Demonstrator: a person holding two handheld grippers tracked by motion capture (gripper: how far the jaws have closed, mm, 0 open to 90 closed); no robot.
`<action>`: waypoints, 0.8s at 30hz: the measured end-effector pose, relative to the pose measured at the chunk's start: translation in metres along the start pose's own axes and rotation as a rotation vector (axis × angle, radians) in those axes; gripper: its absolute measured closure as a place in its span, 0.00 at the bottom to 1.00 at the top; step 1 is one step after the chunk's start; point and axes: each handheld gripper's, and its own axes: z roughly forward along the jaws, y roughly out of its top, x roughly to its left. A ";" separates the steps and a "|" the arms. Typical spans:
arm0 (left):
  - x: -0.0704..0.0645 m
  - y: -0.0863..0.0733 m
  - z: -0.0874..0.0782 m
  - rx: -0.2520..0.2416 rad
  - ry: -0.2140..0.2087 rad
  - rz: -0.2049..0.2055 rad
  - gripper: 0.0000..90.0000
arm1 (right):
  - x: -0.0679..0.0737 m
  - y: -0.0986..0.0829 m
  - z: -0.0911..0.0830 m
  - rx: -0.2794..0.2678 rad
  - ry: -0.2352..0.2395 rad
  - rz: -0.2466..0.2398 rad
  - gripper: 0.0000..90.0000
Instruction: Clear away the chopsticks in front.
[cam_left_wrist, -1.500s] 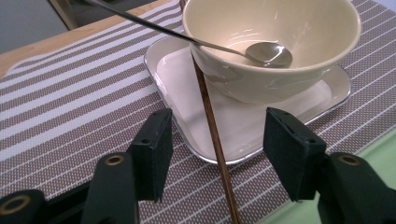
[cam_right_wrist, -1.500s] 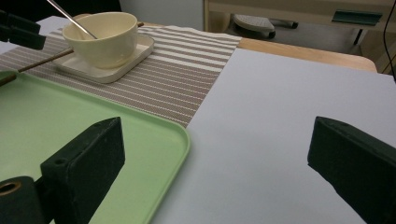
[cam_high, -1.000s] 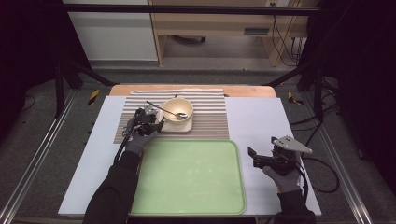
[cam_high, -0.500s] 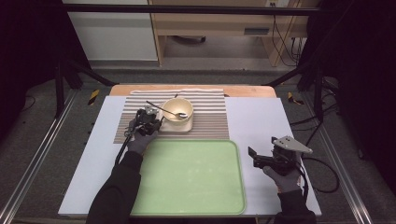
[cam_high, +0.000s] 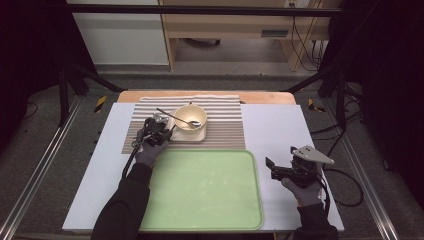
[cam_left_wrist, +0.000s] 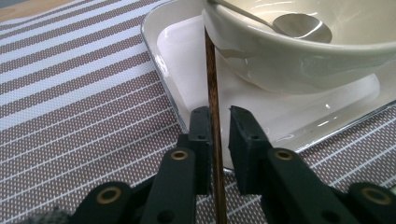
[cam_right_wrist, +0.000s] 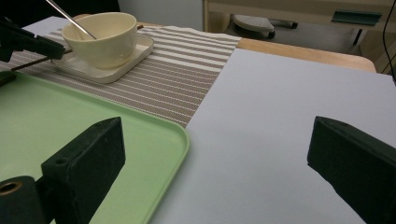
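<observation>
A thin brown chopstick (cam_left_wrist: 211, 74) runs up between the jaws of my left gripper (cam_left_wrist: 218, 114), which is shut on it; its far end reaches under the bowl's rim at the plate. The cream bowl (cam_high: 190, 116) holds a metal spoon (cam_high: 172, 116) and sits on a square white plate (cam_high: 200, 136). In the high view, my left gripper (cam_high: 167, 133) is at the plate's left edge. My right gripper (cam_high: 270, 167) hovers open over the white board to the right of the green tray (cam_high: 205, 185), with nothing between its jaws.
A brown-and-white striped placemat (cam_high: 225, 125) lies under the plate at the back of the white board (cam_high: 275, 125). The green tray takes up the front centre. A wooden table edge (cam_high: 260, 96) shows behind the mat.
My left gripper has shifted slightly beside the plate. The right gripper has stayed in place, open.
</observation>
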 end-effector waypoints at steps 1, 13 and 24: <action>0.000 0.001 0.001 -0.001 0.003 -0.001 0.84 | 0.000 0.000 0.000 -0.001 0.000 0.001 0.05; 0.003 0.007 0.015 -0.014 0.009 -0.014 0.84 | -0.001 0.000 -0.001 -0.004 0.000 0.004 0.05; 0.002 0.007 0.014 -0.024 0.028 -0.039 0.94 | -0.001 0.000 -0.001 -0.003 -0.003 0.002 0.05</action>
